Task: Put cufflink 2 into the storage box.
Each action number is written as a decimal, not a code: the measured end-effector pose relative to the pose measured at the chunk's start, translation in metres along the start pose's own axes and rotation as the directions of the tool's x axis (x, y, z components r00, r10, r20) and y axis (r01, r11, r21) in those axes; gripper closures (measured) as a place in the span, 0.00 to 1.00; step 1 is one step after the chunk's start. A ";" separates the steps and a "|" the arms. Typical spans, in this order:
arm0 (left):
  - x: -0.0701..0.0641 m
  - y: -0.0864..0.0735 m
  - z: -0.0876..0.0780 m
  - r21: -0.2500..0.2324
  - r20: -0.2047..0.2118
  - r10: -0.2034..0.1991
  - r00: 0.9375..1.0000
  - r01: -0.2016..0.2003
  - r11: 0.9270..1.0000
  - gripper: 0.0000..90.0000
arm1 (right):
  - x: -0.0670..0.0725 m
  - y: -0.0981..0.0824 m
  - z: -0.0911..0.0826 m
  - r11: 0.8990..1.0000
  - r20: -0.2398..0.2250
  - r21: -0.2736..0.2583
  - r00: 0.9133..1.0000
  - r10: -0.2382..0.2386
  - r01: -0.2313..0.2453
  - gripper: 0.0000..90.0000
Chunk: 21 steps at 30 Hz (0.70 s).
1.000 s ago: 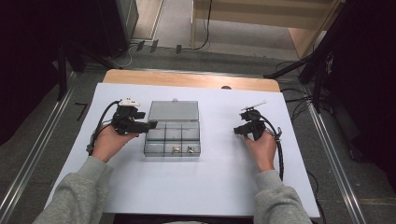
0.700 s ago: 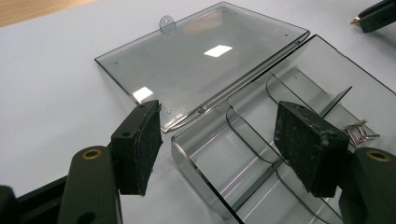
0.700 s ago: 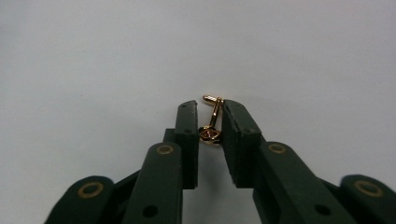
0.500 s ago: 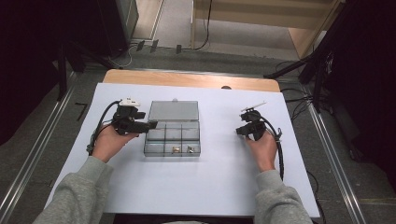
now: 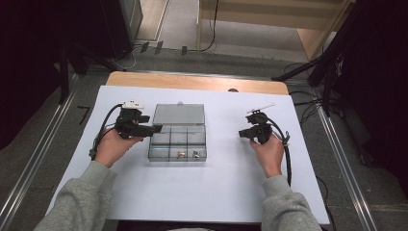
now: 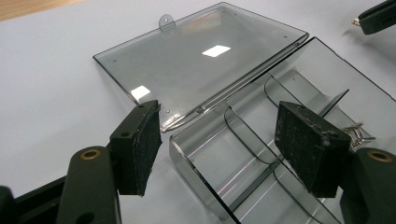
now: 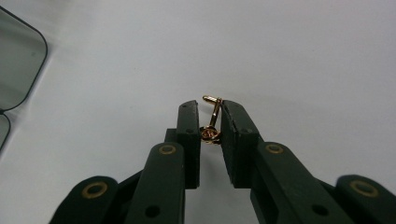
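Right gripper view: tongs (image 7: 210, 128) around cufflink (image 7: 212, 119)

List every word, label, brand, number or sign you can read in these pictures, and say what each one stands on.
None: no readable text stands on anything here.
The clear plastic compartment box and its open lid bear no print.
The white table cover is plain.
The left gripper and right gripper show no markings.
The small gold cufflink between the right gripper's jaws carries no lettering that can be made out.
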<state>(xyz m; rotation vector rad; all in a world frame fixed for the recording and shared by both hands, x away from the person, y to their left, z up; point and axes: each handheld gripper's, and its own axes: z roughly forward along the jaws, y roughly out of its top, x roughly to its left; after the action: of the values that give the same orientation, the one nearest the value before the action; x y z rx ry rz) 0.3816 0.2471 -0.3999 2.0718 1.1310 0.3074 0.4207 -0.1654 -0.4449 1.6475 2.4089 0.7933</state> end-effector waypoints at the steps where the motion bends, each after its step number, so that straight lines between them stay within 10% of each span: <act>1: 0.000 0.000 0.000 0.001 0.000 0.000 1.000 0.000 1.000 0.36 | 0.001 0.000 -0.001 1.000 -0.007 -0.005 1.000 -0.007 0.007 0.89; 21: -0.001 -0.001 0.003 0.021 0.002 0.014 1.000 -0.014 1.000 0.36 | 0.029 0.008 -0.012 0.996 -0.085 -0.047 0.993 -0.075 0.072 0.89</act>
<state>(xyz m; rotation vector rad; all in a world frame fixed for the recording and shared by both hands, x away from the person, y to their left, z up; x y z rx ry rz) 0.3818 0.2452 -0.4025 2.0986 1.1235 0.3017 0.4111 -0.1409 -0.4255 1.5293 2.4747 0.9176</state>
